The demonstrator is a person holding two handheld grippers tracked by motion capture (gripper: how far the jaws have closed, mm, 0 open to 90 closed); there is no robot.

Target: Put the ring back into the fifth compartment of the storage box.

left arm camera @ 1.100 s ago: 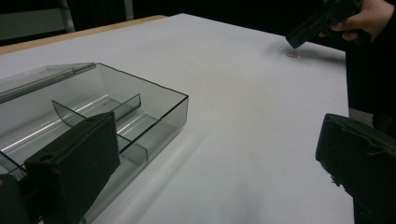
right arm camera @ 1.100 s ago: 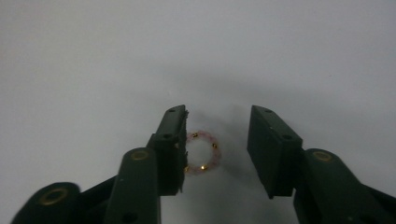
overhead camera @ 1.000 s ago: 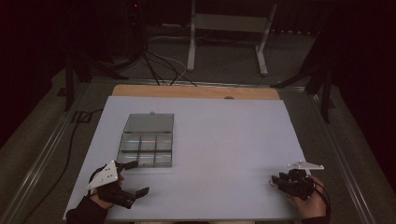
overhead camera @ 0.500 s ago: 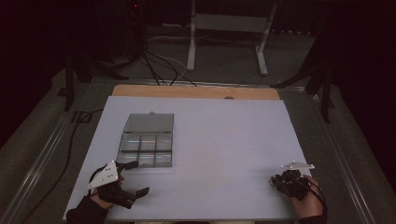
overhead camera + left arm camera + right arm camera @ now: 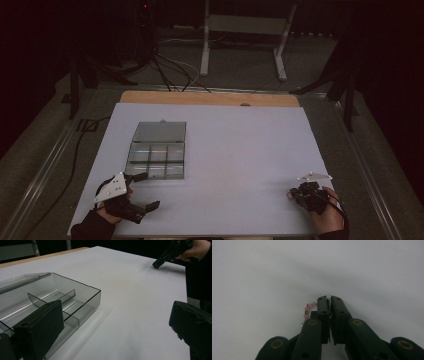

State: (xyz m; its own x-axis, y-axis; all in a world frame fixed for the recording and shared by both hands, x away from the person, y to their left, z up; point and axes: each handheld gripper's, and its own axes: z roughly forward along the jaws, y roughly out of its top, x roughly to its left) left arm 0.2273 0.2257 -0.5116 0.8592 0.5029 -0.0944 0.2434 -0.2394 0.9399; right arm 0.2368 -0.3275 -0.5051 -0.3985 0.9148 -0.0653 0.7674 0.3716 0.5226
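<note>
1. High view: clear compartment box (image 5: 156,151), lid open, sat on the white table (image 5: 240,150), left of centre. Left gripper (image 5: 144,190) lay just near-side of the box, jaws spread wide, nothing between them. Right gripper (image 5: 295,192) was well to the right of the box, near the table's front edge; jaw state unclear here.
2. Left gripper view: both jaws far apart, box just beyond the left one.
3. Right gripper view: jaws pressed nearly together on the table; pink bead string (image 5: 308,309) lay against the left jaw's outer side. Whether pinched, couldn't tell.
</note>
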